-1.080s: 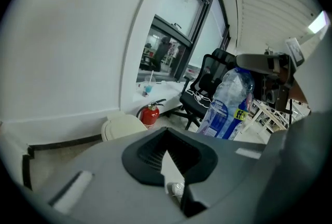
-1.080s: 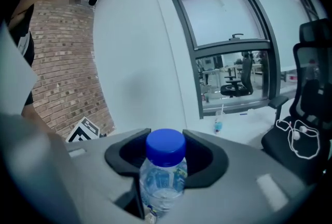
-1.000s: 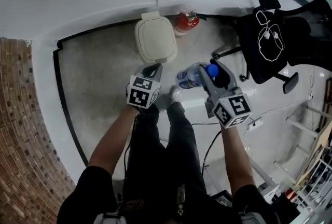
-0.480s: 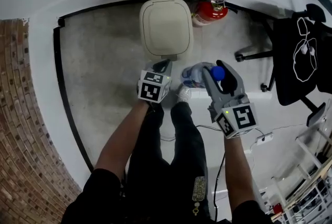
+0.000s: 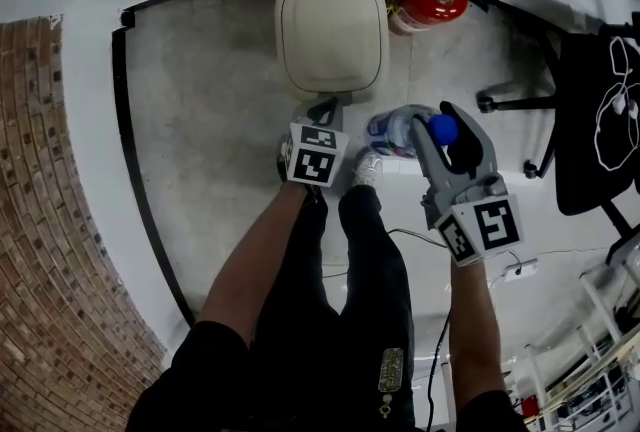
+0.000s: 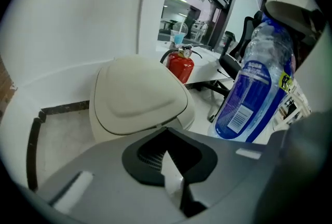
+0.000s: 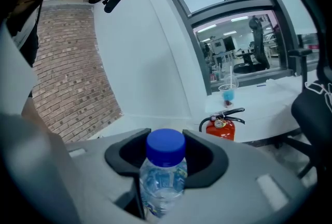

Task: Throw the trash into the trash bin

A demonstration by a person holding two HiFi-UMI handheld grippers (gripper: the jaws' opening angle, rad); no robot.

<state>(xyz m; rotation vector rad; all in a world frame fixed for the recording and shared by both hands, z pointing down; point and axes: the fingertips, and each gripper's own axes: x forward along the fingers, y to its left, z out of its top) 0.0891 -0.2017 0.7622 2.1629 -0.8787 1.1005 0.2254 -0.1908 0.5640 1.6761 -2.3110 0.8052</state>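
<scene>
**Both grippers lowered to the closed bin; bottle not yet dropped**

**Head view.** Over the last second both grippers have come down toward the trash bin (image 5: 332, 25), which now fills more of the upper frame. The left gripper (image 5: 325, 107) has its tip at the near edge of the lid. The right gripper (image 5: 450, 125) holds the water bottle (image 5: 395, 133) just beside the bin's front right corner. The lid is still down, so it probably has to be lifted before the bottle can go in. Bare floor (image 5: 200, 120) lies open to the bin's left as far as the brick wall (image 5: 50, 220). A fire extinguisher (image 5: 430, 2) stands just beside the bin on the right. The office chair (image 5: 600, 120) is well apart.

**Left gripper view.** The fingers are pressed together with nothing between them. The lid's front rim (image 6: 137, 98) lies directly ahead and close. The bottle hangs at the right.

**Right gripper view.** The fingers pinch the bottle at its neck, below the blue cap (image 7: 165, 144). The bin is not visible here.
</scene>
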